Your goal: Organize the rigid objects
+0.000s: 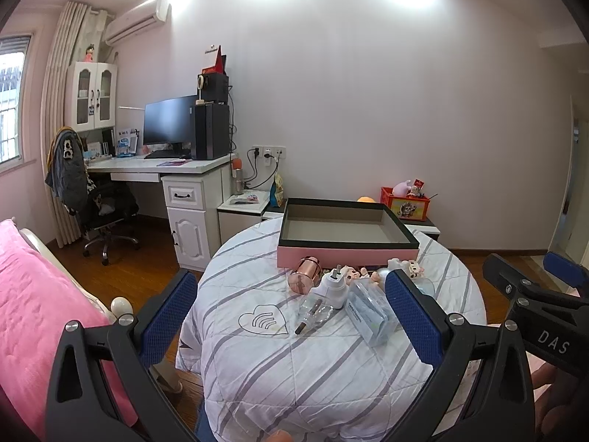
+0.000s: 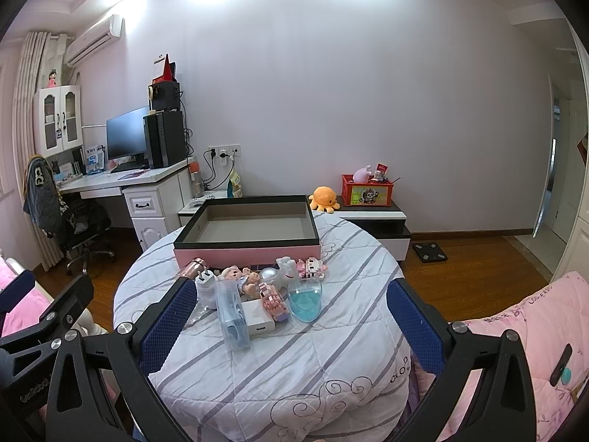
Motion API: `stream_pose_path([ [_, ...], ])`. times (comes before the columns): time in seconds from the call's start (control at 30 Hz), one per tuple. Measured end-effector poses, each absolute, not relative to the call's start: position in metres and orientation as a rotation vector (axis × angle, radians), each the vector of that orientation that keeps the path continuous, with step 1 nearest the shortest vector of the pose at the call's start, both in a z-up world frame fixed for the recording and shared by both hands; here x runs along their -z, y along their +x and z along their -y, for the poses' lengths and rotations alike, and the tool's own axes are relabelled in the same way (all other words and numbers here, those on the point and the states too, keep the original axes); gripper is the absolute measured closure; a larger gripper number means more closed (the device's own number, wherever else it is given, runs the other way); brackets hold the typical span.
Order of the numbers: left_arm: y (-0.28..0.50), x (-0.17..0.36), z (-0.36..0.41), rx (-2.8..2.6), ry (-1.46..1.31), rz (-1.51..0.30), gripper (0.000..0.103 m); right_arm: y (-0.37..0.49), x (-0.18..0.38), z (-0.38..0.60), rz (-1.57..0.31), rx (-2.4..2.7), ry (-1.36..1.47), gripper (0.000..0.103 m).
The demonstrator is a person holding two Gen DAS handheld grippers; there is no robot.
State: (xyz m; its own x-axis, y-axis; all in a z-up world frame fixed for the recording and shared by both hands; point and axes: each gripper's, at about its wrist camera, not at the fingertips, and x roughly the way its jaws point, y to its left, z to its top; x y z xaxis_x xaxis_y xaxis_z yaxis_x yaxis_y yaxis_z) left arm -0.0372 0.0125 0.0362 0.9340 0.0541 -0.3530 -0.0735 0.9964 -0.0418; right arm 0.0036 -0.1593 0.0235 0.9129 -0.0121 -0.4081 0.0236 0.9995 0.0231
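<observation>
A pink box with a black rim [image 1: 346, 254] [image 2: 246, 252] stands empty at the far side of a round table under a striped quilt [image 1: 294, 368] [image 2: 294, 361]. In front of it lies a cluster: a rose-gold bottle [image 1: 304, 274], a white plug-in device [image 1: 333, 287] [image 2: 206, 287], a clear plastic case [image 1: 371, 313] [image 2: 231, 316], a white charger block [image 2: 259, 318], a small doll [image 2: 239, 276], pink block figures [image 2: 312, 268] and a clear bottle of blue liquid [image 2: 304, 300]. My left gripper [image 1: 291, 316] is open, short of the cluster. My right gripper [image 2: 292, 326] is open too, holding nothing.
A white desk with monitor and computer tower [image 1: 176, 162] and an office chair [image 1: 99, 213] stand at left. A low cabinet holds a red toy crate [image 2: 366, 189] and an orange plush [image 2: 324, 199]. Pink bedding [image 1: 40, 313] [image 2: 533, 331] flanks the table. Wood floor surrounds it.
</observation>
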Motion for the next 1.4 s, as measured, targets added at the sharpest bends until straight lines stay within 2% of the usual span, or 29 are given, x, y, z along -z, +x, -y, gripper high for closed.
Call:
stream_pose_path([
  [1.07, -0.024, -0.057, -0.024, -0.071, -0.058, -0.364, 0.0, 0.026, -0.051, 0.15, -0.423, 0.014, 0.013, 0.0],
  [1.4, 0.015, -0.028, -0.033, -0.081, -0.061, -0.465, 0.0, 0.064, -0.026, 0.164, -0.51, 0.013, 0.014, 0.0],
])
